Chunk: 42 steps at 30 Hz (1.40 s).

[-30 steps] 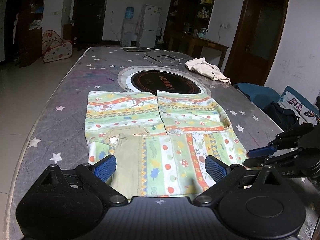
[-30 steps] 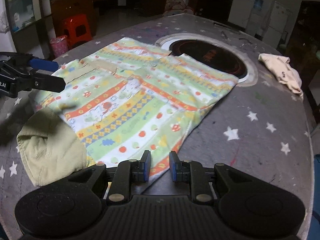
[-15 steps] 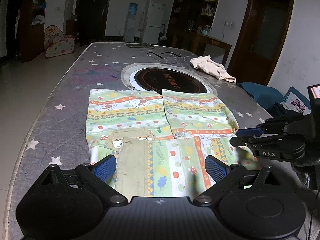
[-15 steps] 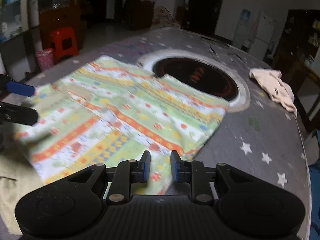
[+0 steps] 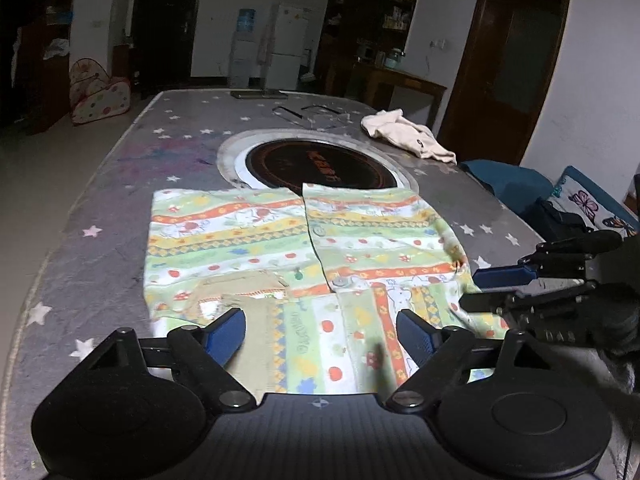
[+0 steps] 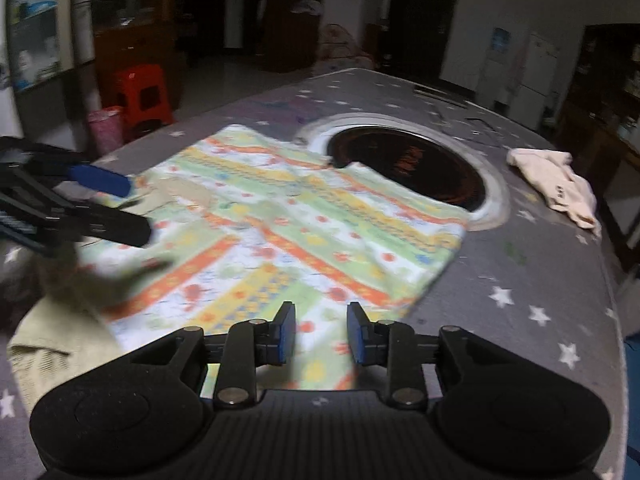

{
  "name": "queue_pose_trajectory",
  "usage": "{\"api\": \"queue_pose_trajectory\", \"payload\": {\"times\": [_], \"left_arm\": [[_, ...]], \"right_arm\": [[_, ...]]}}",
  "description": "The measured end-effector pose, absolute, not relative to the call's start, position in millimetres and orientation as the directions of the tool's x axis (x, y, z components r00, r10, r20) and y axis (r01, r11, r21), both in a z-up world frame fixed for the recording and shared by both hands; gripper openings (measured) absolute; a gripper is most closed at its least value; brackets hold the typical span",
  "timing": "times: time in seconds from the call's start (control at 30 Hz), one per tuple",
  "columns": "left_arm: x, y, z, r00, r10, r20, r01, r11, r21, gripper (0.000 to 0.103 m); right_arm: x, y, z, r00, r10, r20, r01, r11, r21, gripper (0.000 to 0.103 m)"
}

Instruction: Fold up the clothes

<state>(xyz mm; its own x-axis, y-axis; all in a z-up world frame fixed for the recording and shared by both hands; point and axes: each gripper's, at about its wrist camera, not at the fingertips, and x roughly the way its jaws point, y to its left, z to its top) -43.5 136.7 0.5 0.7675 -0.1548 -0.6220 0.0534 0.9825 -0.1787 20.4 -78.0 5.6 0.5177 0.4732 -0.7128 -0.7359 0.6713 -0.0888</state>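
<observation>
On the starry table (image 5: 120, 184) — striped shirt (image 5: 280, 248), flat, sleeve folded across.

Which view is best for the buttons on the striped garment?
Left wrist. It is sharp there, and two buttons show along the front opening of the striped garment. In the right wrist view the garment is closer but motion-blurred, and I cannot make out any buttons.

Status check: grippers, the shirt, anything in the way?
Left gripper open, right gripper open, both empty. Patterned shirt flat on table, partly folded. Cream garment far side, clear of work.
</observation>
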Motion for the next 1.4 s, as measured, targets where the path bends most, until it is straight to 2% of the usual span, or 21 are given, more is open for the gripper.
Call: {"api": "queue_pose_trajectory", "payload": {"times": [0.27,0.57,0.67,1.0,1.3,1.4], "left_arm": [[-37,147,-11,0.752,-0.139,-0.644,0.018,0.981,-0.191,0.084],[-35,150,-6,0.763,-0.141,-0.631,0.006,0.977,-0.211,0.086],[-35,149,-7,0.761,-0.144,-0.632,0.010,0.978,-0.210,0.087],[-37,158,-6,0.768,-0.140,-0.624,0.001,0.976,-0.218,0.087],[-39,148,-13,0.754,-0.140,-0.641,0.033,0.984,-0.176,0.085],[-41,146,-16,0.751,-0.129,-0.648,0.031,0.987,-0.160,0.085]], "right_arm": [[20,-94,-5,0.510,0.430,-0.745,-0.708,0.702,-0.079,0.028],[60,-91,8,0.551,0.463,-0.694,-0.656,0.755,-0.017,0.028],[78,-86,-1,0.530,0.464,-0.710,-0.645,0.764,0.018,0.028],[74,-99,-1,0.549,0.441,-0.711,-0.619,0.785,0.009,0.029],[20,-85,3,0.468,0.506,-0.725,-0.737,0.676,-0.003,0.043],[7,-86,-2,0.472,0.493,-0.731,-0.746,0.665,-0.033,0.044]]}}
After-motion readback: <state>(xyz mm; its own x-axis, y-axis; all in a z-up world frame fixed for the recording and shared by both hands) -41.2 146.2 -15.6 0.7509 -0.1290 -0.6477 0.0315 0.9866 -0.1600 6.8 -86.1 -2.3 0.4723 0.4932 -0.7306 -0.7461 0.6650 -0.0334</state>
